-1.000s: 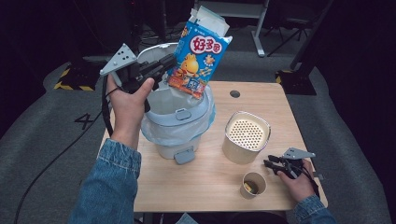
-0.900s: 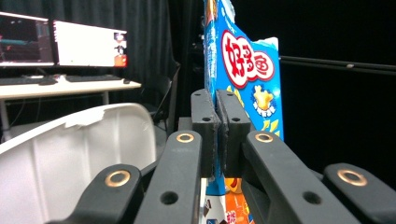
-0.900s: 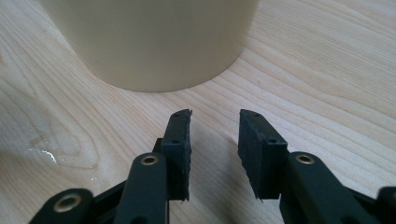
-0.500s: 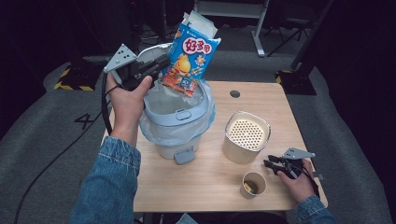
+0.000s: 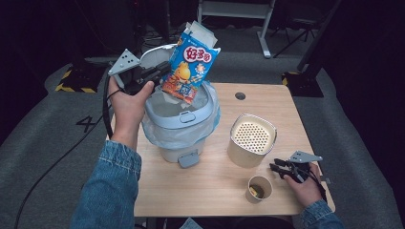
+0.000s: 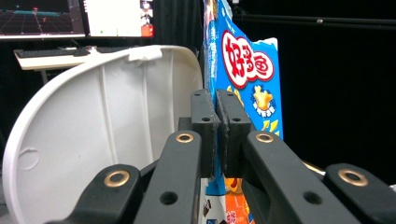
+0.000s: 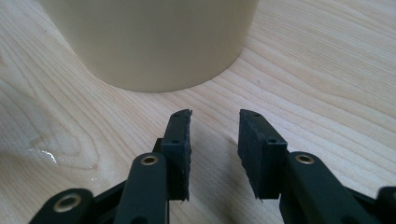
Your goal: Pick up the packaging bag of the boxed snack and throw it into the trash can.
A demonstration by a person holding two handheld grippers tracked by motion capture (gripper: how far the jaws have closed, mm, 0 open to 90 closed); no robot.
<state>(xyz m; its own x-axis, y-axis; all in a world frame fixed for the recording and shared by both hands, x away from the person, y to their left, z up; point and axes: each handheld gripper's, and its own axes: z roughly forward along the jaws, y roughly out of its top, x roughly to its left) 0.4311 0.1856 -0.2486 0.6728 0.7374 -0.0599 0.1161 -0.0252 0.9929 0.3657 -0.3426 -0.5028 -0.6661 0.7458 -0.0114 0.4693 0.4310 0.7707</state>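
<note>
The left tool [image 5: 160, 76] is clamped on the edge of a blue snack bag [image 5: 190, 71], its pads pressed flat on the foil in the left gripper view [image 6: 217, 126] with no gap between them; the bag [image 6: 245, 88] hangs tilted above the open mouth of the pedal bin [image 5: 179, 121], its lower corner just over the bin's rim and its torn top pointing up and away from the person; the bin's white lid [image 5: 155, 52] stands raised behind the bag, and in the left gripper view the lid's ribbed underside [image 6: 102, 140] rises just beside the bag; a clear liner [image 5: 157, 136] is folded over the bin's rim; the bin stands on the wooden desk [image 5: 215, 181], toward the left hand's side; well apart from the bin, near the desk's front corner, the right tool [image 5: 282, 168] rests low on the desk with its jaws partly apart and nothing between them; in the right gripper view its pads [image 7: 180, 135] lie on the bare wood just short of the cream perforated-top canister [image 7: 154, 42]; that canister [image 5: 251, 139] stands beside the bin, and a small paper cup [image 5: 259, 189] sits in front of the canister, just beside the right tool.
</note>
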